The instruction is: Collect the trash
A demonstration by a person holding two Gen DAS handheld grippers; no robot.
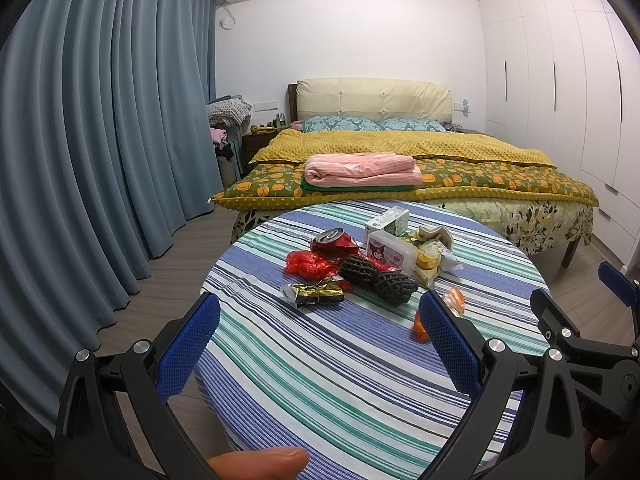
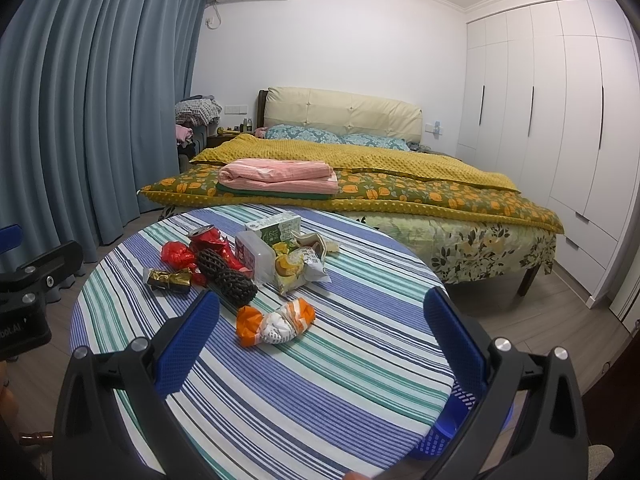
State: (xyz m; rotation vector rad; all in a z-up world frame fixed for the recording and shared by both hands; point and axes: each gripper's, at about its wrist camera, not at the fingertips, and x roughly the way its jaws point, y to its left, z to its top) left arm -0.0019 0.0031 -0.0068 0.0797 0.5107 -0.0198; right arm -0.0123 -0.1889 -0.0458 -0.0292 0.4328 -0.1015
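Both claws, the left claw [image 1: 320,336] and right claw [image 2: 320,332], hang spread wide and empty above the desk [image 2: 360,380], apparently readying a grab, with the trash [image 2: 276,322] just ahead between the right claw's fingers.

Woven striped cloth [image 2: 340,360] over the desk, matt and ribbed. Crinkly glossy red foil wrapper [image 2: 178,257], shiny gold foil packet [image 2: 168,279], dented metal can [image 1: 330,236]. Black foam netting [image 2: 236,286], rough and meshy. Milky translucent plastic box [image 2: 260,254], printed paper carton [image 2: 280,229]. Perforated blue plastic basket [image 2: 452,420]. Textured blue rubbery pads [image 2: 188,346] on matt black plastic jaws.
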